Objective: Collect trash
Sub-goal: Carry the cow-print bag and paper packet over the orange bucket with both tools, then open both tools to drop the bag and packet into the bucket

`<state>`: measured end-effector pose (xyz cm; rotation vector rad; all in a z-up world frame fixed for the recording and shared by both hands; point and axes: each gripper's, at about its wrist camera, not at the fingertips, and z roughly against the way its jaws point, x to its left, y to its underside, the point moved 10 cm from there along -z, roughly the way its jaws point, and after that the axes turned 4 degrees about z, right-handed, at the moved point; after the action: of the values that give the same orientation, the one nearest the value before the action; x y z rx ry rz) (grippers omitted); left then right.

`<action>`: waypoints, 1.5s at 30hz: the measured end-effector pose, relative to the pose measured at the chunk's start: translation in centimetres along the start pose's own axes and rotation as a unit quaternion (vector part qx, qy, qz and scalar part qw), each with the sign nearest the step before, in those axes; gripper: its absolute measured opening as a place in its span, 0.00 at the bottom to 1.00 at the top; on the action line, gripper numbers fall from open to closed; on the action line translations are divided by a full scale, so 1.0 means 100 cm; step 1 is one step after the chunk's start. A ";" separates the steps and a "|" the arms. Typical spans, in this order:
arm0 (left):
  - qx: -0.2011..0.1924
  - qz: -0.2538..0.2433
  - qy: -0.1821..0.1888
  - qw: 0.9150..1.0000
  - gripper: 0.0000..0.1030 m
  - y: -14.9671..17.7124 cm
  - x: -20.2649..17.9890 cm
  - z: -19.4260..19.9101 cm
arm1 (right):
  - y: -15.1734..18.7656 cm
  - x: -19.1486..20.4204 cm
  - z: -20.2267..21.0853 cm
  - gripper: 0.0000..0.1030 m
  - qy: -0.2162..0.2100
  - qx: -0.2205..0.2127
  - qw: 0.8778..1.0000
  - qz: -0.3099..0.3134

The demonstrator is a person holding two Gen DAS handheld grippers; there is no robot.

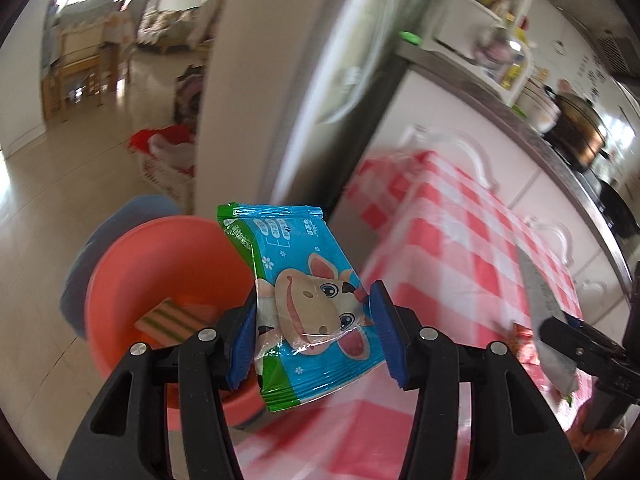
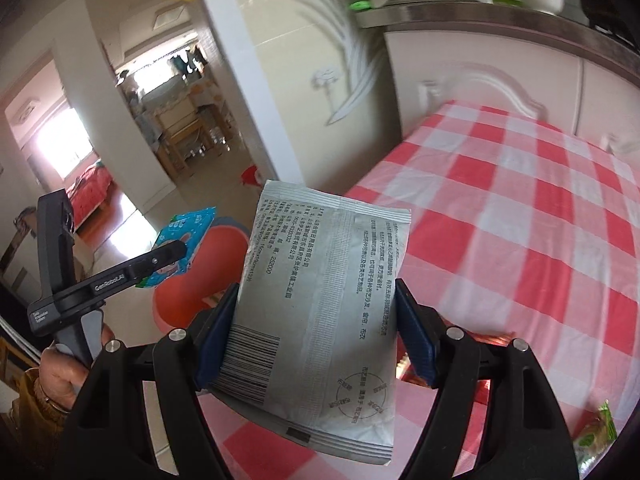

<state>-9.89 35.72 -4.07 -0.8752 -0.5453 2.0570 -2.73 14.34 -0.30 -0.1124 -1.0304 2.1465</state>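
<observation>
Blue-and-green snack wrapper [image 1: 308,304] pinched in your left fingers [image 1: 244,344], silver sachet [image 2: 324,320] clamped in your right fingers [image 2: 414,340], both near the tabletop [image 2: 540,220] edge, probably bound for the orange bin [image 1: 160,264].

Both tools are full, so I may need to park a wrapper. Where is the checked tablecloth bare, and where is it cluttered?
The checked tablecloth is bare across its middle and far side, up to the white cabinet doors. The near edge is crowded: a red wrapper behind the right tool and a green packet at the right corner.
</observation>
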 end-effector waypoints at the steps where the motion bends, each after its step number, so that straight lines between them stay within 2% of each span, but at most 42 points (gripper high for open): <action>1: 0.001 0.005 -0.003 1.000 0.52 -0.001 0.006 -0.002 | -0.002 0.008 -0.005 0.72 -0.004 0.004 1.000 0.008; 9: 0.018 0.064 -0.033 0.997 0.52 0.008 0.074 -0.017 | -0.007 0.075 -0.056 0.72 -0.032 0.050 0.994 0.086; 17: 0.034 0.089 -0.041 0.995 0.52 0.019 0.106 -0.029 | -0.008 0.128 -0.106 0.72 -0.045 0.094 0.983 0.154; 24: 0.039 0.100 -0.041 0.993 0.52 0.024 0.118 -0.032 | -0.007 0.150 -0.143 0.72 -0.052 0.124 0.974 0.185; 30: 0.043 0.105 -0.042 0.993 0.52 0.028 0.124 -0.036 | -0.005 0.162 -0.165 0.73 -0.040 0.143 0.965 0.214; 37: 0.039 0.115 -0.038 0.992 0.54 0.026 0.129 -0.037 | 0.002 0.166 -0.173 0.84 -0.040 0.145 0.966 0.212; 40: 0.034 0.116 -0.041 0.992 0.68 0.024 0.130 -0.035 | 0.000 0.161 -0.171 0.85 -0.048 0.141 0.970 0.190; 43: 0.031 0.114 -0.039 0.992 0.70 0.023 0.128 -0.034 | -0.005 0.154 -0.167 0.85 -0.052 0.131 0.975 0.169; 44: 0.031 0.111 -0.044 0.992 0.78 0.023 0.128 -0.034 | -0.007 0.149 -0.163 0.86 -0.053 0.123 0.978 0.158; 45: 0.031 0.111 -0.049 0.992 0.80 0.024 0.129 -0.034 | -0.009 0.146 -0.162 0.86 -0.053 0.118 0.980 0.151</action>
<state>-14.09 45.11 -12.86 -0.8323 -0.4515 2.3157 -6.76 34.54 -7.32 -0.0419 -0.8515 2.5591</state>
